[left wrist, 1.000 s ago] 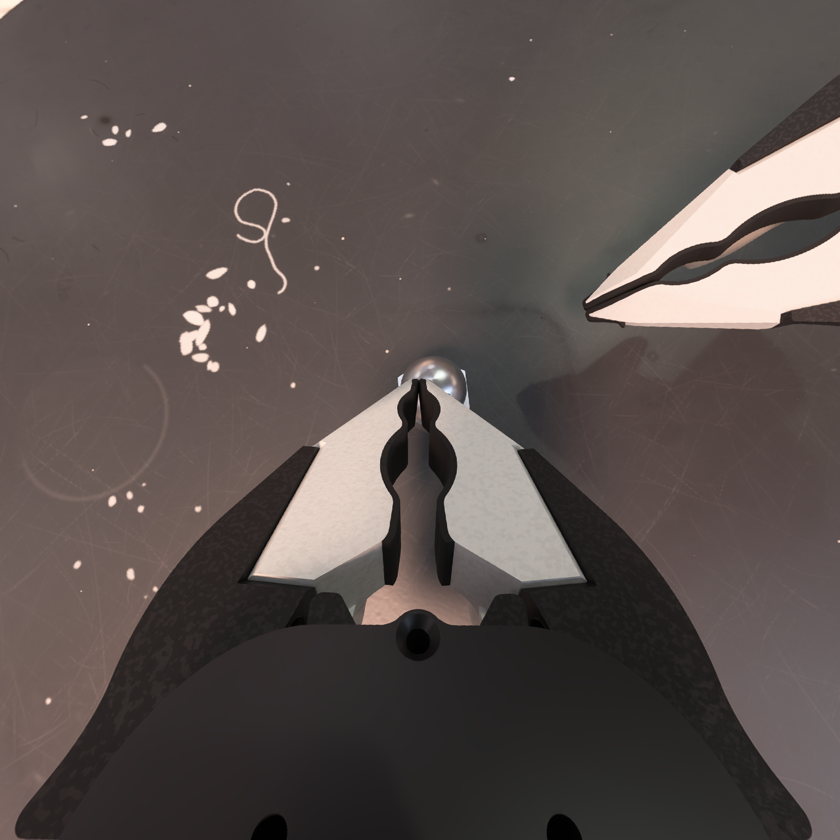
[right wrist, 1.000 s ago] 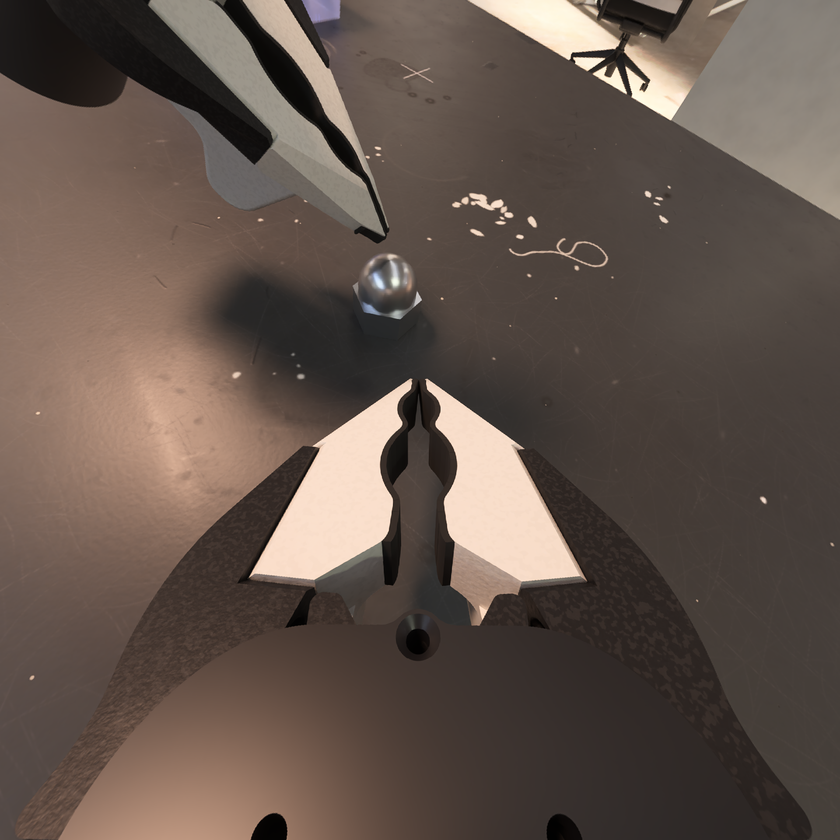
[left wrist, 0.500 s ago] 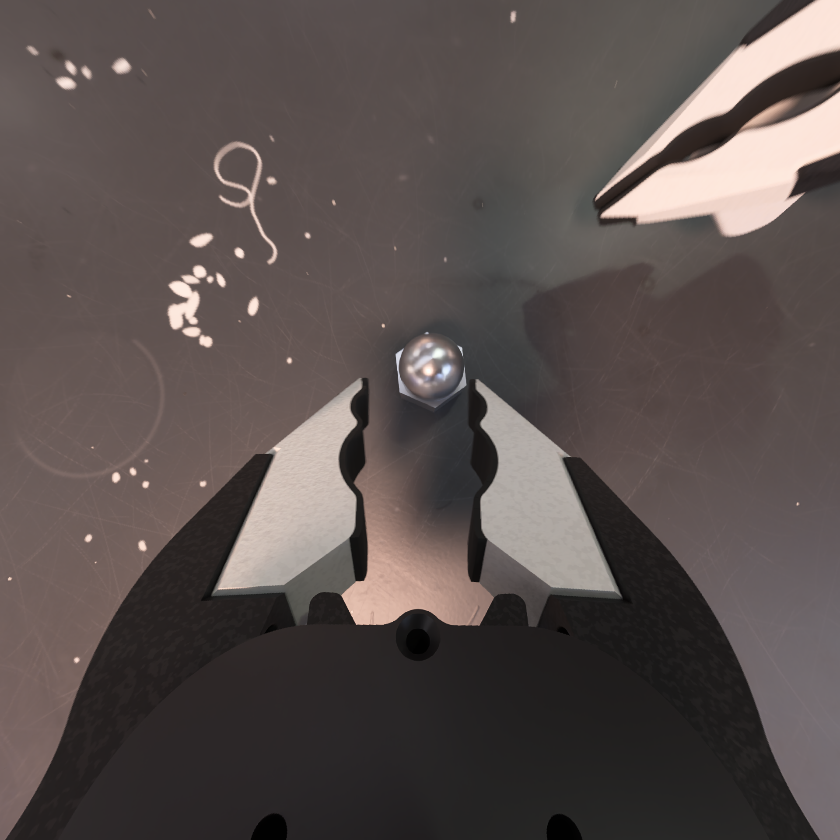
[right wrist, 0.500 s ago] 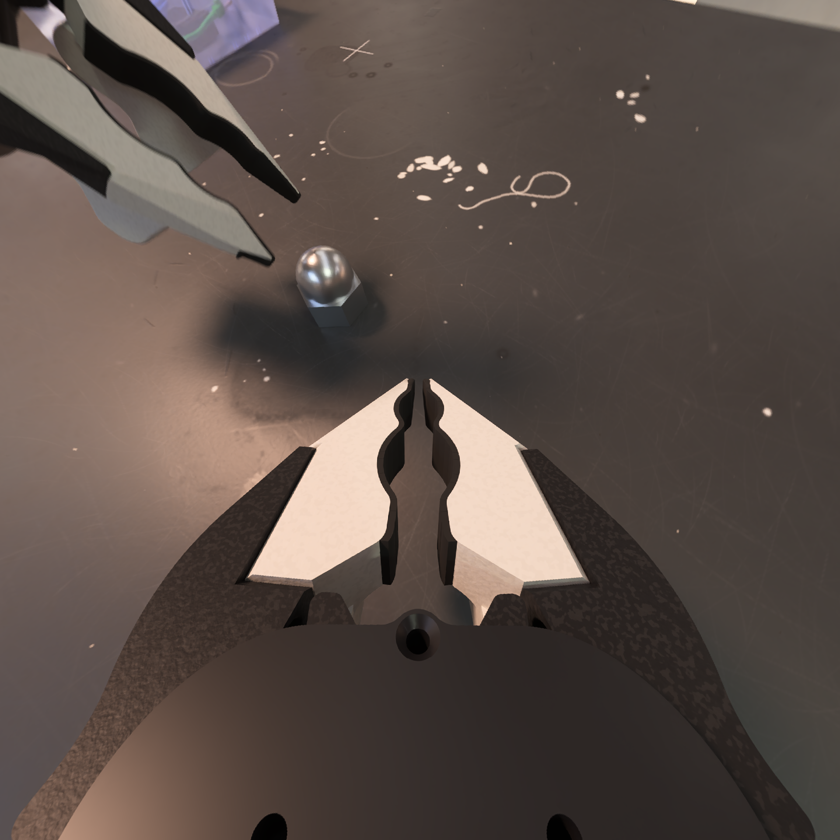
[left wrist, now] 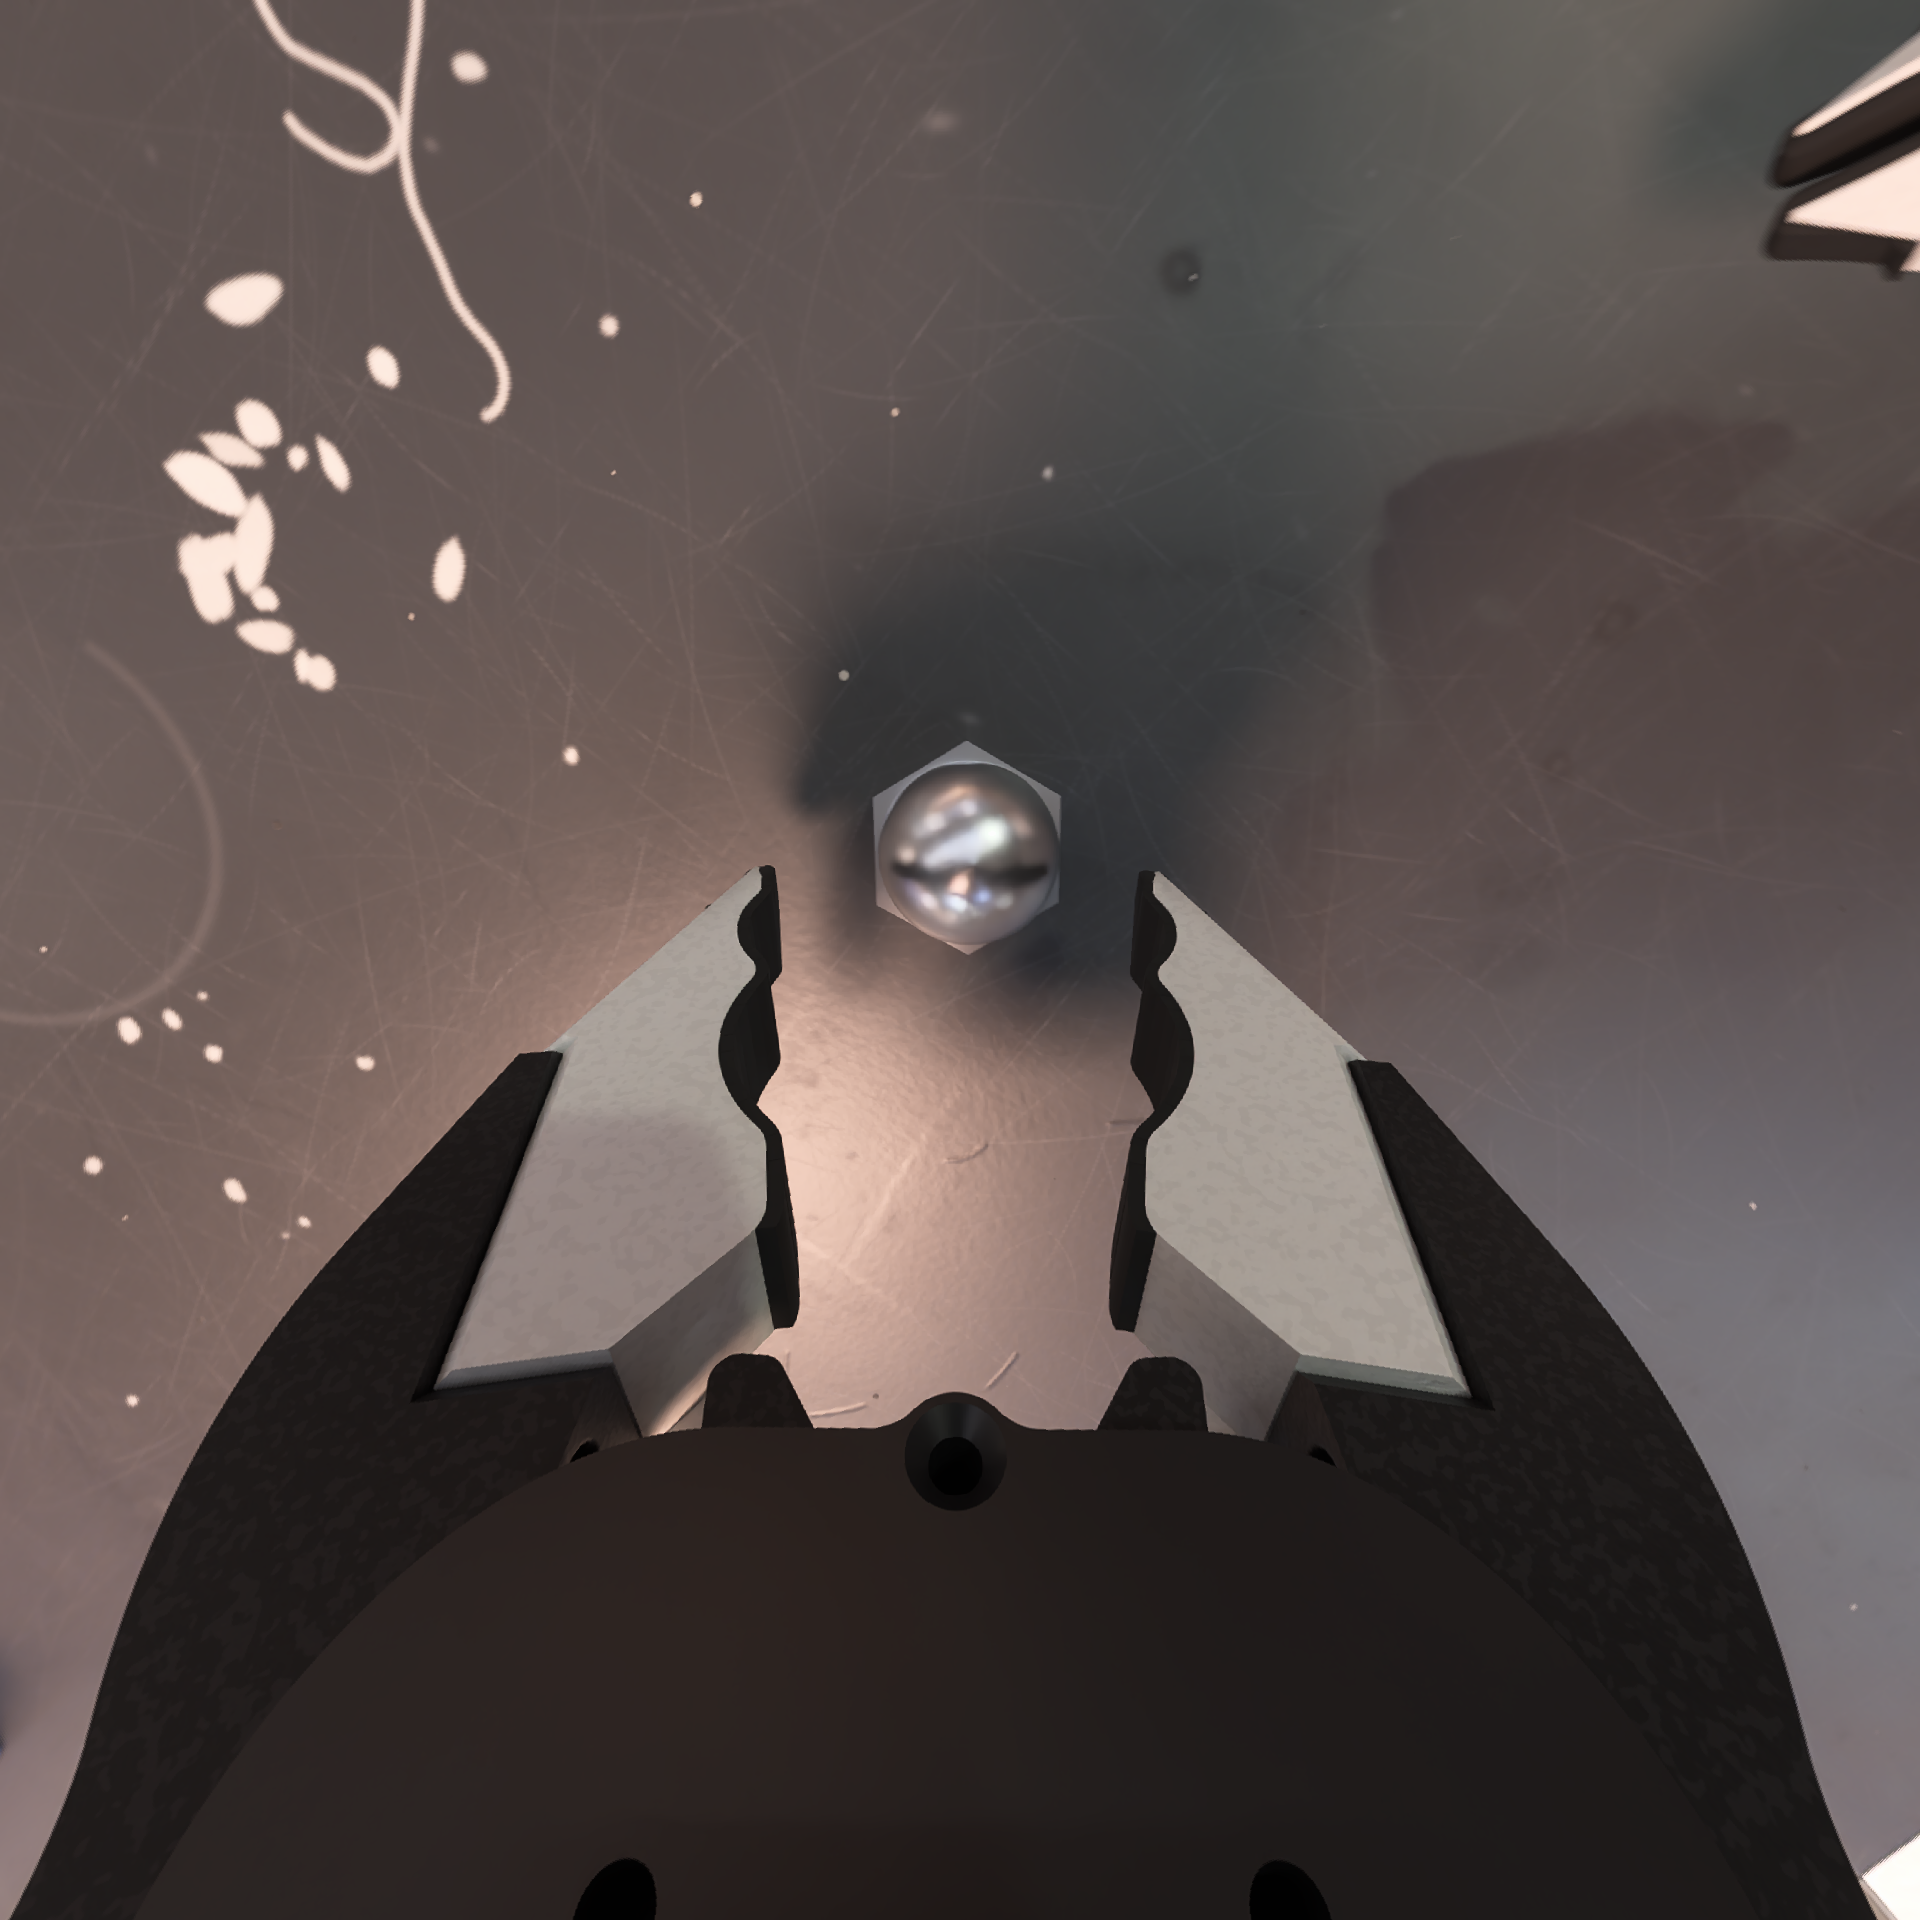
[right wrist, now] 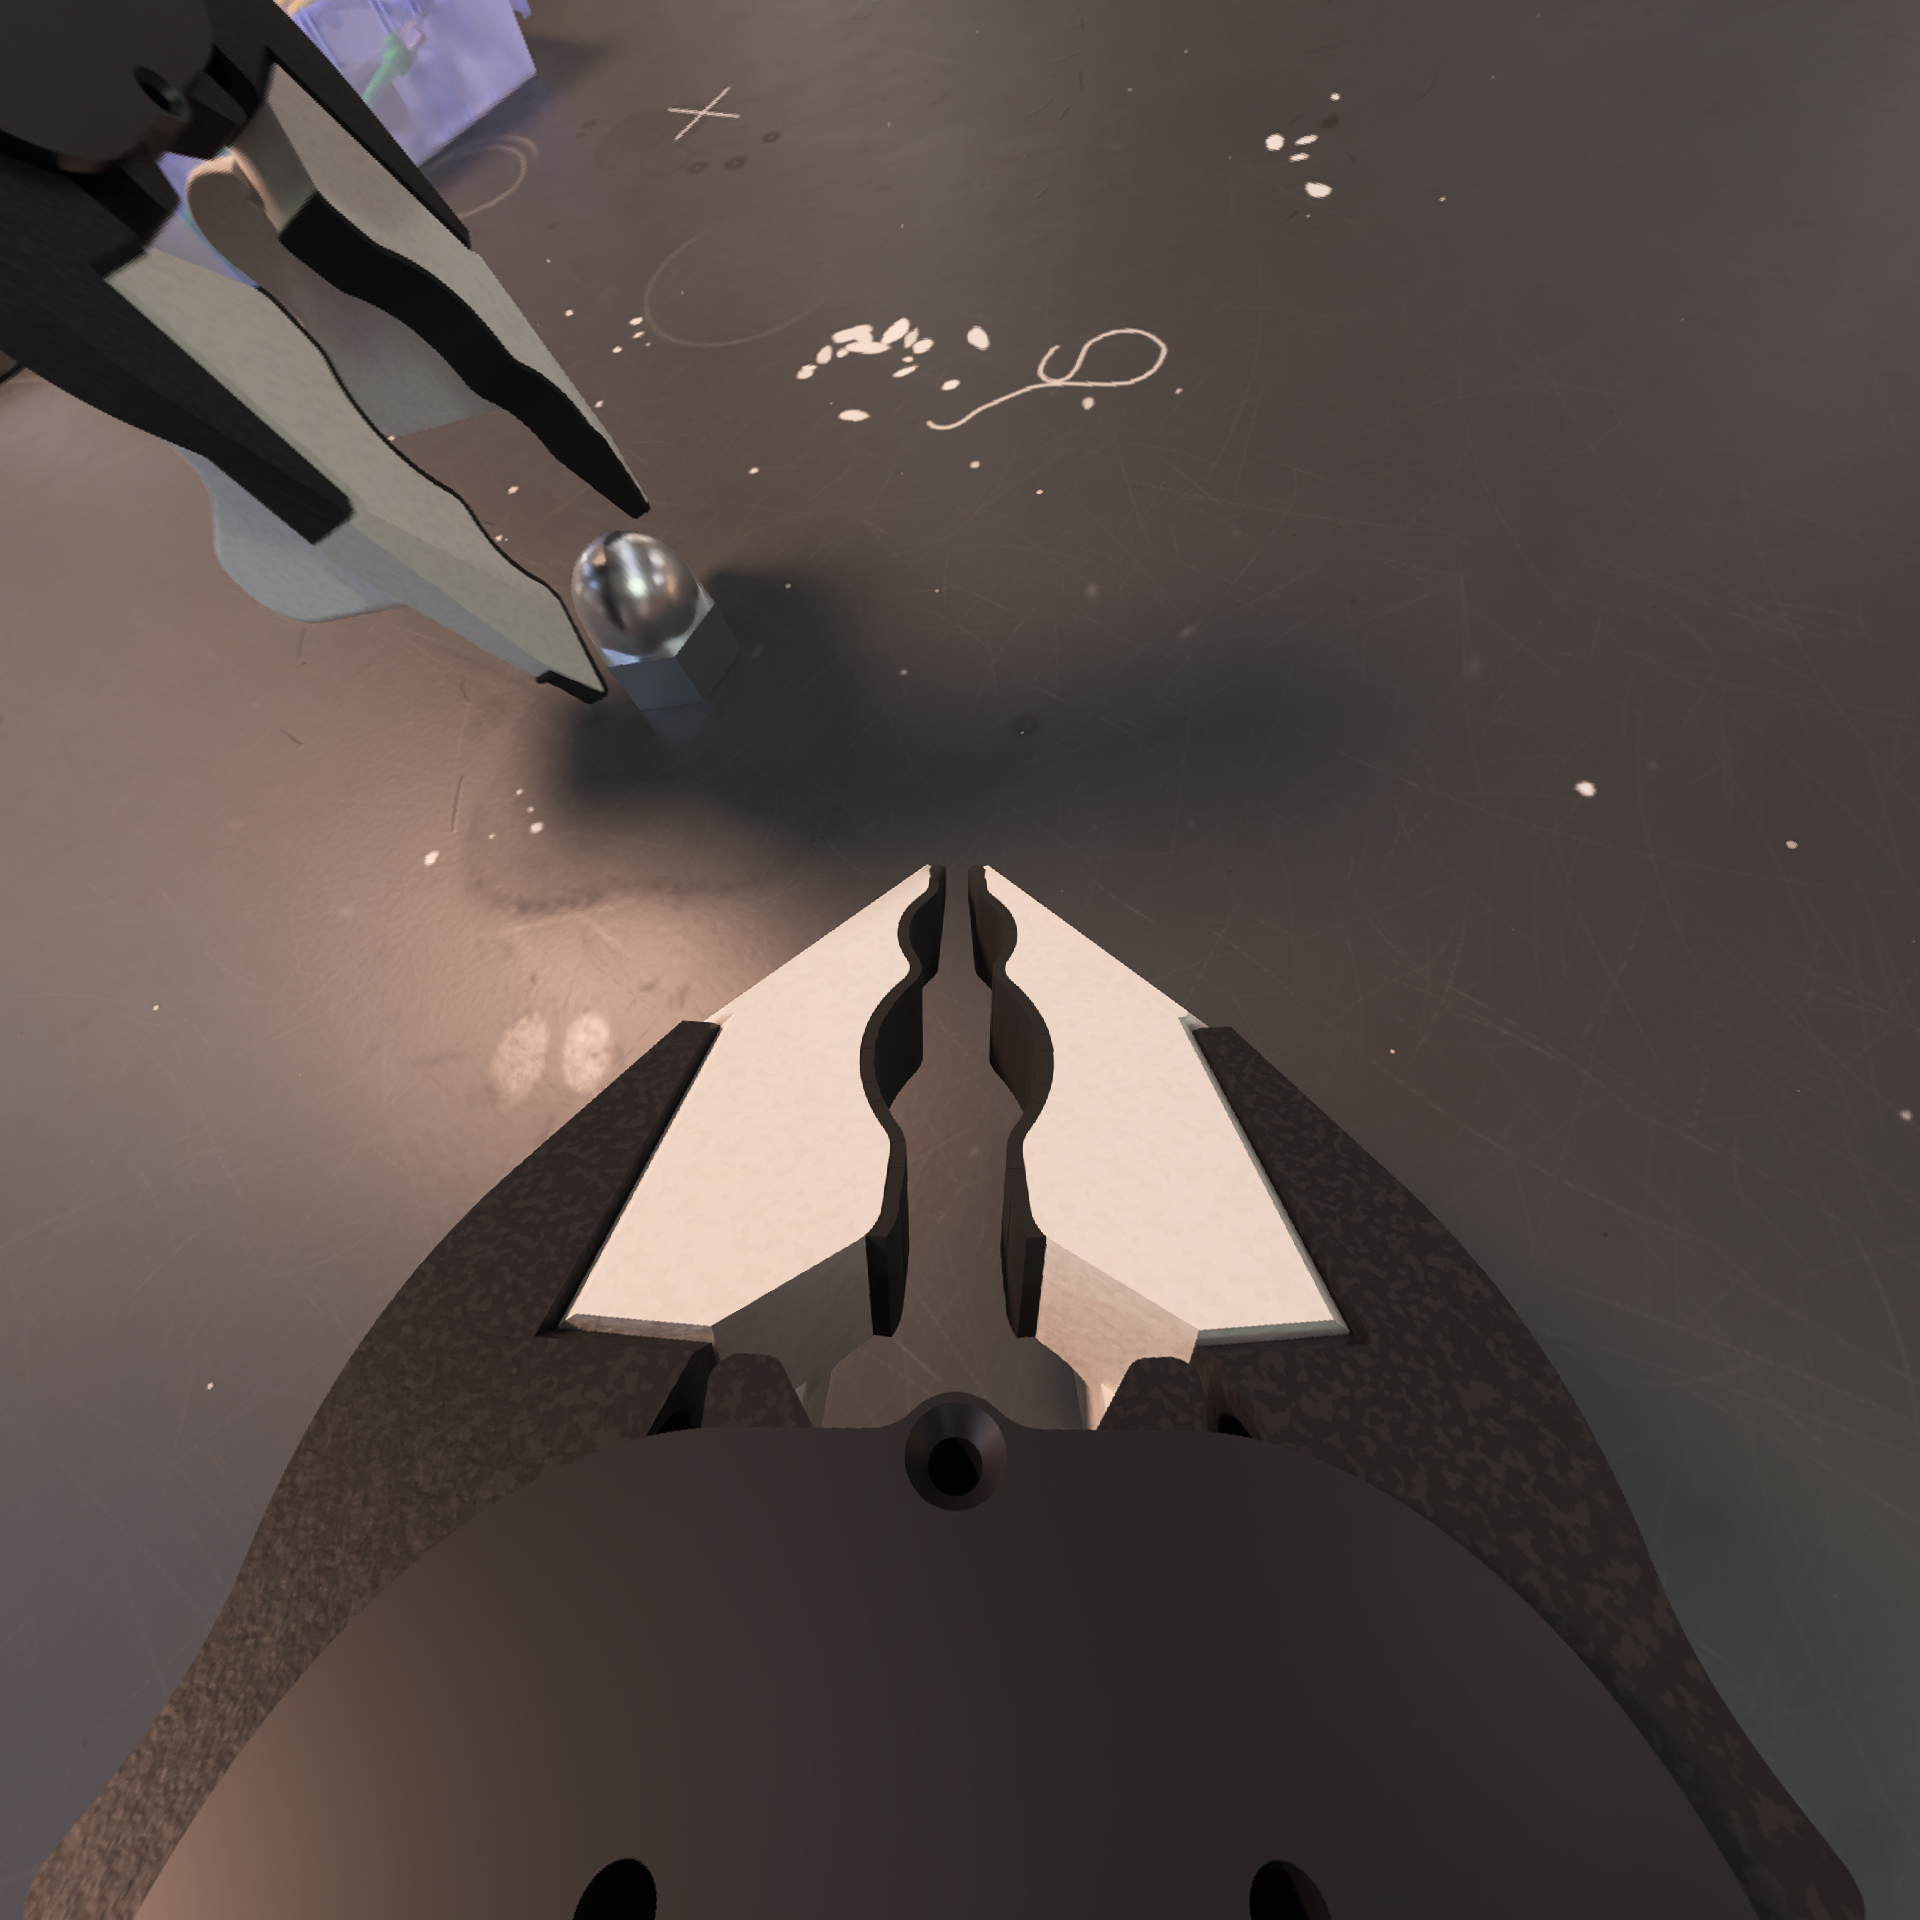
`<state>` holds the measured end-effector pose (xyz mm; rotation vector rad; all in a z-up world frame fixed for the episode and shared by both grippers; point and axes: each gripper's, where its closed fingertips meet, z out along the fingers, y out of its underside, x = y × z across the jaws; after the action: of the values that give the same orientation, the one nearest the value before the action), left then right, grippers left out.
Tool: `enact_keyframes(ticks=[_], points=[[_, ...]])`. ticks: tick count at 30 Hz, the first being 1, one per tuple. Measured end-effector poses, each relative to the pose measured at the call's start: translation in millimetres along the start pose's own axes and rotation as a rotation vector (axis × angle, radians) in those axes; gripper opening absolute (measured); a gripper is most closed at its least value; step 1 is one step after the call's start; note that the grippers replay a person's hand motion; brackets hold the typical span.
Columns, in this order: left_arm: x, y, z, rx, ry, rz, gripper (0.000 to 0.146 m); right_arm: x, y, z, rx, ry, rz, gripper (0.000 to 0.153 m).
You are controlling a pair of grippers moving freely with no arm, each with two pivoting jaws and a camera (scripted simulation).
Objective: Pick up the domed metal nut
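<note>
The domed metal nut [left wrist: 966, 847] stands dome up on its hex base on the dark tabletop [left wrist: 1351, 727]. My left gripper [left wrist: 956, 881] is open, one fingertip on each side of the nut, apart from it. The right wrist view shows the same: the left gripper [right wrist: 611, 601] comes down from the upper left and brackets the nut [right wrist: 660, 634]. My right gripper [right wrist: 958, 873] is shut and empty but for a hairline gap, off to the side of the nut, above the table. Its tips show at the left wrist view's top right corner [left wrist: 1849, 177].
White specks [left wrist: 223, 540] and a thin looped string mark [left wrist: 416, 177] lie on the scratched tabletop left of the nut. A bluish-purple box [right wrist: 457, 94] stands at the far edge behind the left gripper. A chalk cross [right wrist: 707, 112] marks the table beyond.
My left gripper has opened from shut and come down until its fingers stand either side of the nut. The right gripper has drawn away from the nut. The nut has not moved.
</note>
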<state>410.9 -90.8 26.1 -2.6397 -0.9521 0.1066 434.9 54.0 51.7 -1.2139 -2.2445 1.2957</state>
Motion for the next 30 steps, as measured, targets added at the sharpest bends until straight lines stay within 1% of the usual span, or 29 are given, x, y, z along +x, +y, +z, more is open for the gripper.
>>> enact_keyframes(ticks=[2,3,6,8,11,13,15,16,18,19,21,25,28,30], points=[[-1.5,-0.2,3.6,-0.024,-0.026,-0.014,0.068,0.1,-0.2,0.0,0.0,-0.007,0.005,0.004],[-0.2,0.3,5.0,-0.034,-0.021,-0.018,0.065,-0.5,0.2,0.2,-0.002,-0.013,0.008,0.004],[2.0,0.0,5.9,-0.05,-0.017,-0.02,0.045,-2.5,3.6,1.4,-0.012,-0.029,0.012,0.004],[3.1,-4.6,3.4,-0.022,-0.01,-0.033,0.037,-4.0,7.2,3.9,-0.025,-0.042,0.018,0.004],[3.3,-13.4,-2.4,0.046,0.003,-0.048,0.034,-5.8,11.1,9.3,-0.044,-0.055,0.035,0.004],[2.6,-15.9,-5.1,0.078,0.005,-0.054,0.034,-9.9,13.5,13.1,-0.062,-0.089,0.078,0.004],[5.3,-17.2,-6.2,0.109,0.034,-0.074,0.034,-16.9,15.5,16.5,-0.092,-0.15,0.167,0.005],[8.1,-18.7,-6.9,0.131,0.06,-0.094,0.034,-23.1,14.5,17.8,-0.096,-0.203,0.23,0.007],[15.5,-24.4,-10.0,0.193,0.125,-0.145,0.034,-36.9,6.6,18.7,-0.061,-0.332,0.382,0.013],[19.5,-27.9,-12.2,0.232,0.161,-0.177,0.034,-42.8,2.3,18.8,-0.04,-0.39,0.465,0.018],[24.7,-32.7,-15.6,0.296,0.214,-0.232,0.034,-49.4,0.3,20.7,-0.039,-0.441,0.564,0.033],[29.7,-35.7,-16.9,0.37,0.268,-0.3,0.034,-57.9,-4.1,21.8,-0.008,-0.447,0.557,0.06],[31.1,-37.1,-16.4,0.404,0.278,-0.338,0.034,-59.9,-5.5,26.7,0.058,-0.383,0.463,0.067],[32.6,-38.1,-16.1,0.418,0.268,-0.342,0.034,-66.6,-8.9,28.1,0.09,-0.381,0.451,0.069]])
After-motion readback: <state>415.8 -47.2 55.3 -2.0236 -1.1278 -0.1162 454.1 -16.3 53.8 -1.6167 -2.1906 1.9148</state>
